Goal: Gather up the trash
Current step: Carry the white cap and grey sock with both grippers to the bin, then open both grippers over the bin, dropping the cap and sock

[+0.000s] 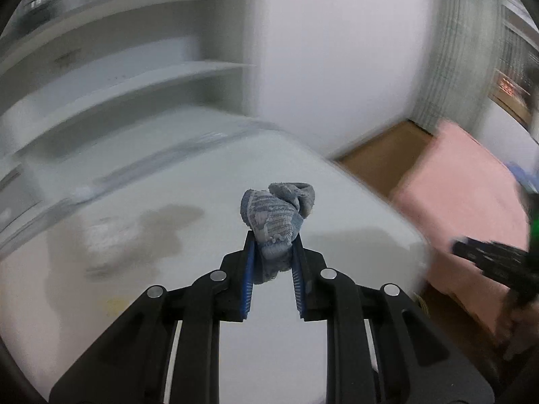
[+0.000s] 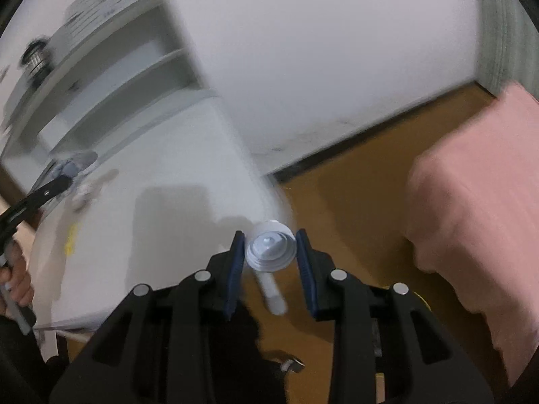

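Note:
My left gripper (image 1: 273,247) is shut on a crumpled blue-grey rag (image 1: 276,219) and holds it above the white table (image 1: 168,235). My right gripper (image 2: 270,247) is shut on a white bottle cap (image 2: 271,246), its open side facing the camera, held past the table's right edge over the floor. The left gripper with the rag also shows in the right wrist view (image 2: 69,168), over the far left of the table. The right gripper shows blurred in the left wrist view (image 1: 485,256).
A brownish stain (image 1: 161,229) and a yellow scrap (image 2: 70,235) lie on the table. White shelves (image 1: 134,84) stand behind it. A pink-covered bed (image 2: 478,208) is to the right, with brown floor (image 2: 353,195) between. A white table leg (image 2: 273,293) shows below the cap.

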`<move>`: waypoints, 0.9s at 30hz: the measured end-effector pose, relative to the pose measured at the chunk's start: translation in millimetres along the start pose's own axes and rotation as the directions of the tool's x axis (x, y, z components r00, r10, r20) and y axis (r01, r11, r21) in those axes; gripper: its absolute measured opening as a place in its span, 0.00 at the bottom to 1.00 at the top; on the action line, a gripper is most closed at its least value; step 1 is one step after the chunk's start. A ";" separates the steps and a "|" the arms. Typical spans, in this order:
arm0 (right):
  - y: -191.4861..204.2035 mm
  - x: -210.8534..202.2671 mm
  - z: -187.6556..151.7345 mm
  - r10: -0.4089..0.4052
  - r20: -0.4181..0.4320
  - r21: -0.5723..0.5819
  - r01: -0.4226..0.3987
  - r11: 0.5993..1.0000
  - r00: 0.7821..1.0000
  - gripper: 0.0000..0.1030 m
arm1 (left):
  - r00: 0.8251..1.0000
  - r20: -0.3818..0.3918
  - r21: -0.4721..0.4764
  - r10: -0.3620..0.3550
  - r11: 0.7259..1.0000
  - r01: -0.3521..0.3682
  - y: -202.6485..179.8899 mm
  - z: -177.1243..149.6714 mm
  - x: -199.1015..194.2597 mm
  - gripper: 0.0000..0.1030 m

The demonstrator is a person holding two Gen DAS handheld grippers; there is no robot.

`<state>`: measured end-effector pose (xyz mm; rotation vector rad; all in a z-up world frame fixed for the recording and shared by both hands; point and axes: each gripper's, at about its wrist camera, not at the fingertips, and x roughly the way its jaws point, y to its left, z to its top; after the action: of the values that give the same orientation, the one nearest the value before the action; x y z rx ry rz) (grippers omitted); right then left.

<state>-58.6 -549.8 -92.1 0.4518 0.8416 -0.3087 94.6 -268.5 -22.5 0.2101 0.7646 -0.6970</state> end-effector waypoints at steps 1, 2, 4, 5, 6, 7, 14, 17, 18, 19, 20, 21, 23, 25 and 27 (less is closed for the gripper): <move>-16.6 -3.7 -5.9 -0.020 -0.001 0.026 0.020 0.999 1.000 0.30 | 0.998 -0.014 0.041 -0.053 0.998 0.054 -31.2 0.8 8.9 0.19; -35.6 -8.5 -14.0 -0.041 -0.002 0.055 0.041 0.998 0.999 0.30 | 0.995 -0.028 0.080 -0.096 0.992 0.098 -60.2 0.5 17.1 0.19; -76.7 -17.8 -31.0 -0.091 -0.014 0.117 0.092 0.989 0.996 0.30 | 0.983 -0.061 0.151 -0.173 0.972 0.181 -114.3 -3.1 31.2 0.19; -92.3 -20.7 -38.6 -0.107 -0.022 0.141 0.109 0.984 0.994 0.30 | 0.974 -0.080 0.184 -0.213 0.957 0.224 -141.1 -6.4 38.6 0.19; -113.8 -23.2 -49.8 -0.126 -0.034 0.178 0.130 0.975 0.991 0.30 | 0.965 -0.100 0.207 -0.242 0.944 0.258 -162.7 -9.9 45.8 0.19; -127.7 -23.9 -57.5 -0.137 -0.044 0.201 0.143 0.969 0.990 0.30 | 0.952 -0.131 0.232 -0.277 0.925 0.301 -188.3 -15.6 55.6 0.19; -194.7 8.6 -116.2 -0.149 -0.156 0.324 0.193 0.926 0.977 0.30 | 0.890 -0.316 0.321 -0.330 0.845 0.427 -295.3 -83.8 139.3 0.19; -207.8 36.7 -138.2 -0.124 -0.221 0.348 0.197 0.916 0.967 0.30 | 0.880 -0.372 0.338 -0.294 0.840 0.423 -311.2 -117.5 173.5 0.19; -212.0 49.0 -146.7 -0.109 -0.247 0.360 0.196 0.912 0.963 0.30 | 0.873 -0.394 0.332 -0.287 0.841 0.427 -312.8 -123.0 184.9 0.19; -219.6 54.6 -151.7 -0.102 -0.265 0.365 0.198 0.910 0.959 0.30 | 0.861 -0.421 0.314 -0.287 0.844 0.435 -314.6 -129.6 196.3 0.19; -221.7 62.3 -155.2 -0.097 -0.280 0.370 0.201 0.907 0.955 0.30 | 0.852 -0.440 0.304 -0.283 0.846 0.437 -312.3 -134.1 207.4 0.19; -223.6 68.0 -159.6 -0.089 -0.291 0.378 0.200 0.904 0.953 0.30 | 0.849 -0.454 0.304 -0.271 0.848 0.434 -312.9 -138.1 213.4 0.19; -225.0 77.3 -164.4 -0.070 -0.304 0.393 0.192 0.899 0.950 0.30 | 0.841 -0.481 0.307 -0.247 0.851 0.425 -313.3 -149.1 225.6 0.19; -223.8 81.7 -164.1 -0.063 -0.309 0.397 0.189 0.898 0.949 0.30 | 0.828 -0.502 0.297 -0.248 0.850 0.434 -314.3 -155.5 232.1 0.19; -224.2 80.9 -163.6 -0.061 -0.309 0.399 0.188 0.898 0.949 0.30 | 0.820 -0.514 0.289 -0.253 0.849 0.443 -318.0 -153.0 238.2 0.19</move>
<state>-210.0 -668.4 -307.9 0.8680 1.0977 -0.5618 -75.5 -565.6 -275.6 0.6350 1.1303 -1.1902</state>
